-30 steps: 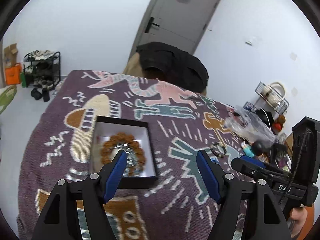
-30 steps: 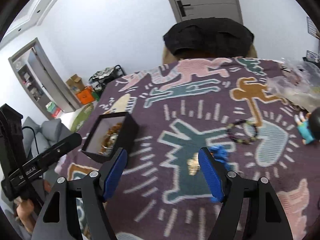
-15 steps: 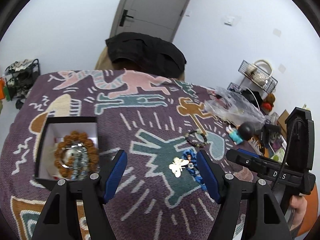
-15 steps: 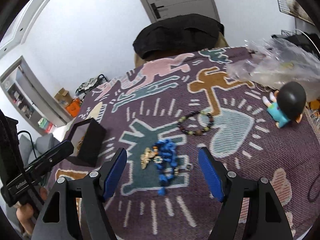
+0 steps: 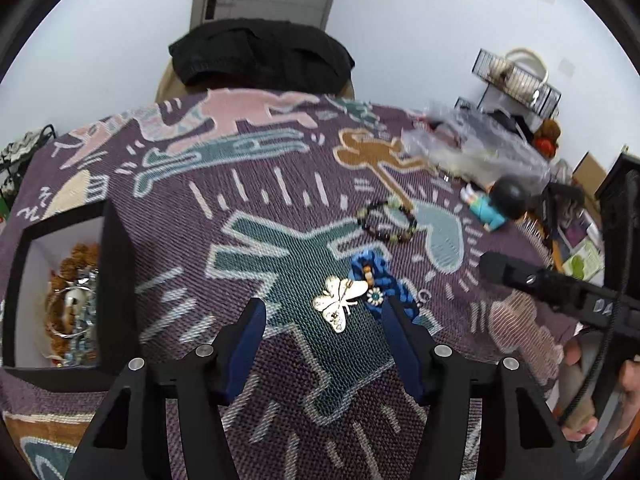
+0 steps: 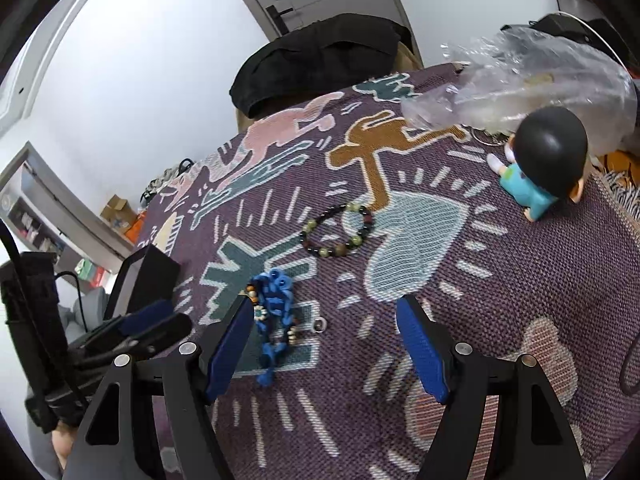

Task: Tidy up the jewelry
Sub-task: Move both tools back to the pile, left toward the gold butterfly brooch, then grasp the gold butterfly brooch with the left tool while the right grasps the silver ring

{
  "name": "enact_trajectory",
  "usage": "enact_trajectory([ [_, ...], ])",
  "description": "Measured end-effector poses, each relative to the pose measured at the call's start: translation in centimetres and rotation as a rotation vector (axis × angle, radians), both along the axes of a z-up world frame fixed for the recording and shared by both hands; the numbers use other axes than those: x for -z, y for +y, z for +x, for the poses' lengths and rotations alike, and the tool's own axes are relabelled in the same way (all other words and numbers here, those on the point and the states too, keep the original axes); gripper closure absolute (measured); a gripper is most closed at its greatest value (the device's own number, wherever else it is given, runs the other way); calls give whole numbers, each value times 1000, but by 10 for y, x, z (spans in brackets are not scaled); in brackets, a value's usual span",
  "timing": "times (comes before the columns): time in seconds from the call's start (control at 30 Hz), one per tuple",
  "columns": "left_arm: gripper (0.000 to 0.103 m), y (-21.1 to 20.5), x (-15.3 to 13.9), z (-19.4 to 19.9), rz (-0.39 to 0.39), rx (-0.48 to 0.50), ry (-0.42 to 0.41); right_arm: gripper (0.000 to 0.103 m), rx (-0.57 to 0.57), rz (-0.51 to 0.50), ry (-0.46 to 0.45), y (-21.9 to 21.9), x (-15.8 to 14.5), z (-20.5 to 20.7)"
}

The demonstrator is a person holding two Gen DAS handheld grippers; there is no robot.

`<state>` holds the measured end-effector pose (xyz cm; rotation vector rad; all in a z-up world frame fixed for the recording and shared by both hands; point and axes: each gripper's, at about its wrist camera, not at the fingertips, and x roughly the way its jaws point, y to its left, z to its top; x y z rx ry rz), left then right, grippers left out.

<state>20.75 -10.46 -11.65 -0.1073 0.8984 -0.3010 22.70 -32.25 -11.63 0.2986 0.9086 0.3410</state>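
The left gripper hangs with its blue-padded jaws spread wide, nothing between them. The right gripper is likewise agape and empty, angled downward. Each shows at the edge of the other's view, held in a bare hand

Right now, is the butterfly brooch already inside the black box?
No, the butterfly brooch lies on the patterned cloth, apart from the black box.

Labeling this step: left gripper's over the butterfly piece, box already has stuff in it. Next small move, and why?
Probably lower the left gripper straight onto the butterfly brooch and close. Its jaws are open and empty, the brooch lies flat on the blanket between the fingertips, touching the blue bead strand, and the black box sits nearby.
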Motion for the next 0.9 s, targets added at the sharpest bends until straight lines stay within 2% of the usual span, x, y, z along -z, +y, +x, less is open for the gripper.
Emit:
enact_trajectory([
  [0.1,43,-8,10,6,29,14,21,29,13,10,5,-7,4,1],
  [0.23,52,-16,22,15,60,24,51,29,29,18,7,-17,7,1],
  [0.43,55,-26,31,25,113,35,51,29,40,20,2,-25,9,-1],
  [0.5,60,-28,31,27,120,38,45,29,34,-1,-6,-25,9,-2],
  [0.57,70,-31,32,28,143,46,34,29,26,-22,-23,-23,8,-4],
  [0.67,70,-31,32,27,135,64,24,30,23,-94,-61,-17,6,-8],
  [0.9,71,-20,24,21,86,42,6,55,-62,-194,-79,6,12,-10],
])
